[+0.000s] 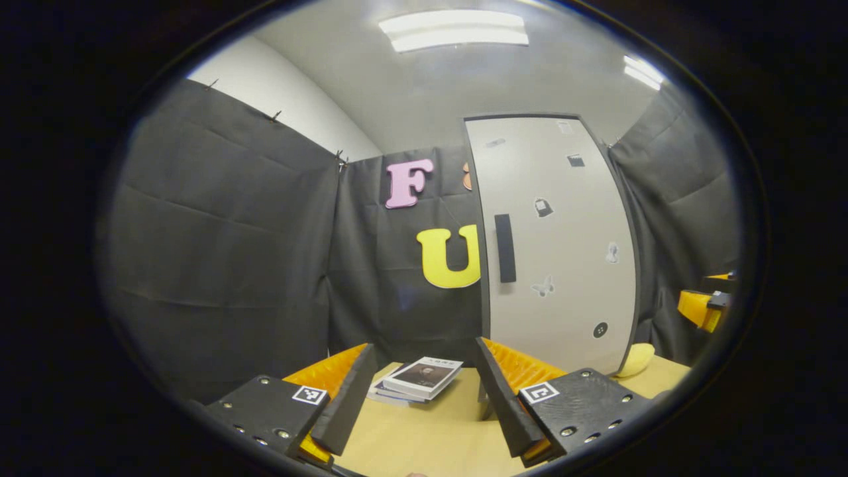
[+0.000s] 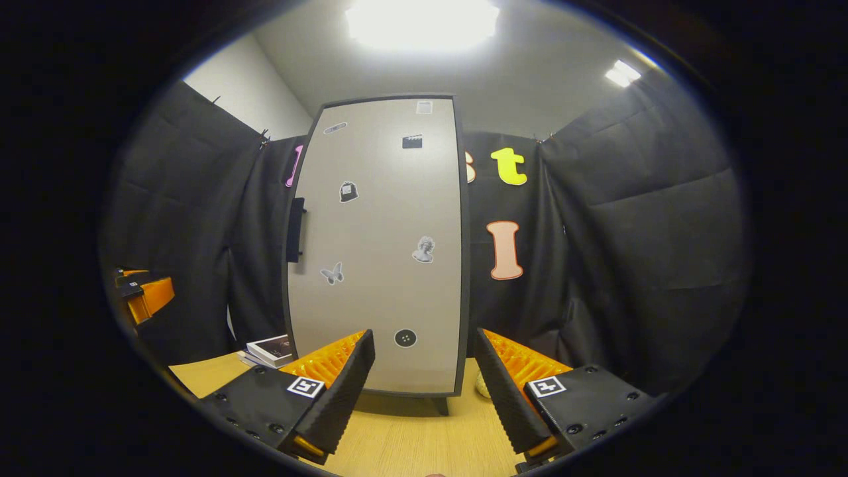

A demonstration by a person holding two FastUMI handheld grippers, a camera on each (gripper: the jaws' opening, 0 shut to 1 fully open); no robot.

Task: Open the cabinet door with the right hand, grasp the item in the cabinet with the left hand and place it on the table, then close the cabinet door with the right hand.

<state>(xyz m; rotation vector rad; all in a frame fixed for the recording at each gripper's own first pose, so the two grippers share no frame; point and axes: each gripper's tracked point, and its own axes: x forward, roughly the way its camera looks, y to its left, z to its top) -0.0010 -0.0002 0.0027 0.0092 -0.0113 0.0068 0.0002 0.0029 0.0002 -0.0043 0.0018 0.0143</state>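
The cabinet stands on the table with its pale grey door (image 1: 556,245) (image 2: 377,252) closed, so whatever is inside is hidden. A black vertical handle (image 1: 505,248) (image 2: 296,228) sits on the door's left edge. My left gripper (image 1: 424,368) is open above the table, in front of and left of the cabinet, holding nothing. My right gripper (image 2: 423,358) is also open and empty, facing the lower part of the door a short way off. In each view the other gripper shows at the side: the right gripper (image 1: 705,306) and the left gripper (image 2: 142,295).
A small stack of books (image 1: 421,379) (image 2: 270,350) lies on the light wooden table (image 1: 430,437) (image 2: 411,440), left of the cabinet. A pale yellow object (image 1: 637,359) (image 2: 482,385) lies at the cabinet's right foot. Black cloth walls close in the booth.
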